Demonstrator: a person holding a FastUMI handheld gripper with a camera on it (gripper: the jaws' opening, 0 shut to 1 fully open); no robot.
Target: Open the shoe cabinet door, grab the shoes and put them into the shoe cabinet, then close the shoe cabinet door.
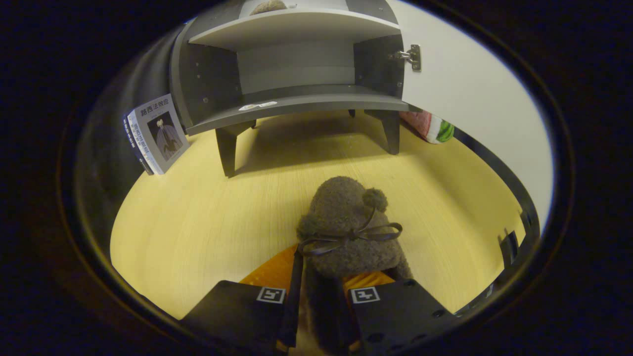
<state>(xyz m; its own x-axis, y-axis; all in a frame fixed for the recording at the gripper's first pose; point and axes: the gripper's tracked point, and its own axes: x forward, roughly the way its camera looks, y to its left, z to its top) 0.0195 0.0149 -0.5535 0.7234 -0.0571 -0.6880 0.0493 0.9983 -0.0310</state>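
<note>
Gripping a fuzzy brown slipper [346, 232], the hand-held gripper [319, 306] has its two fingers closed against the heel end of the shoe, one on each side, so the slipper sits clamped between them and sticks out ahead toward the cabinet. A dark ribbon bow [353, 235] is tied across the top of the slipper, with a small pompom [375, 198] just beside it. An orange lining or sole [277, 269] shows beneath the fleece near the fingers. Whether the slipper rests on the table or hangs just above it cannot be told.

Beyond the slipper, across a bare stretch of the pale yellow wooden table [198, 227], stands the grey shoe cabinet [296, 74] on short legs. Its white door [470, 94] is swung open to the right, a metal hinge [411, 56] fixing it to the cabinet's side wall. The lower compartment is open to view, its floor carrying two small stickers [257, 105] near the front edge. On the shelf above lies another fuzzy brown shoe [268, 6], only partly seen.

A book [156, 133] leans against the cabinet's left side. A red and green soft object [432, 127] lies behind the open door.
</note>
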